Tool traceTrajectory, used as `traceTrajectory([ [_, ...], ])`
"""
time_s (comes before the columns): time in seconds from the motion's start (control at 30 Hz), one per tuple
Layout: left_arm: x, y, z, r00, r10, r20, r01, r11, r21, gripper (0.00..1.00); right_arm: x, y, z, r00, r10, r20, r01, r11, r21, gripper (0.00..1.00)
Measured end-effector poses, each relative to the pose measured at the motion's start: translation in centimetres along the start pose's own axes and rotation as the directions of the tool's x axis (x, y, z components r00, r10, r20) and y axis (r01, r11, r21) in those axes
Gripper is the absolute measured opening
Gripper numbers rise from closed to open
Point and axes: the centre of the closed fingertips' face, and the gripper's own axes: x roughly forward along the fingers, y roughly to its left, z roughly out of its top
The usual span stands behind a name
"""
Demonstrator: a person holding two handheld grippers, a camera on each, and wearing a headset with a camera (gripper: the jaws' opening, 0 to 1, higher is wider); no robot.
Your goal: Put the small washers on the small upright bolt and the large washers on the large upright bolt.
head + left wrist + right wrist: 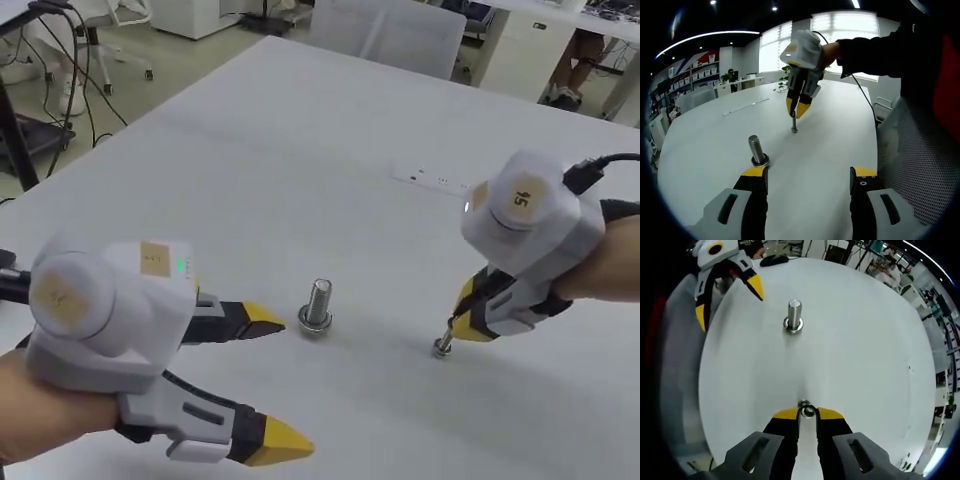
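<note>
The large upright bolt [318, 300] stands mid-table with a large washer [315, 325] around its base. It also appears in the left gripper view [756, 149] and the right gripper view [794, 314]. My left gripper [277, 379] is open and empty, just left of the large bolt. The small upright bolt [442, 346] stands to the right. My right gripper [462, 318] has its tips at that bolt's top, jaws nearly together on a small shiny ring [807, 411], seemingly a small washer. In the left gripper view the right gripper [795, 113] hangs over the small bolt [794, 128].
A white power strip [430, 181] lies on the white table [250, 170] beyond the bolts. A grey chair [390, 35] stands at the far edge. A dark mouse [774, 260] rests near the table's edge behind the left gripper.
</note>
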Motion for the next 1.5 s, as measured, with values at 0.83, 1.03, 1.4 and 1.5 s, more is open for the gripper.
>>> traceTrajectory([
  [0.83,0.0,0.1,-0.3,1.0,-0.005,-0.007,0.005,1.0,-0.003,0.66,2.8,0.1,-1.0,0.9985,0.05,-0.023,-0.049,0.998,0.03,0.14],
  [1.03,0.1,0.0,-0.3,0.9999,-0.008,-0.009,0.008,1.0,-0.003,0.66,2.8,0.0,-0.9,0.9984,0.055,-0.015,-0.054,0.997,0.046,0.14],
  [1.4,0.1,0.0,-0.3,0.9999,-0.011,-0.01,0.011,1.0,-0.002,0.66,3.3,0.2,-1.4,0.9979,0.06,-0.022,-0.059,0.997,0.058,0.22],
  [1.5,0.2,0.1,-0.4,0.9999,-0.012,-0.012,0.012,1.0,-0.003,0.66,3.4,0.2,-1.6,0.9981,0.06,-0.015,-0.059,0.996,0.073,0.24],
])
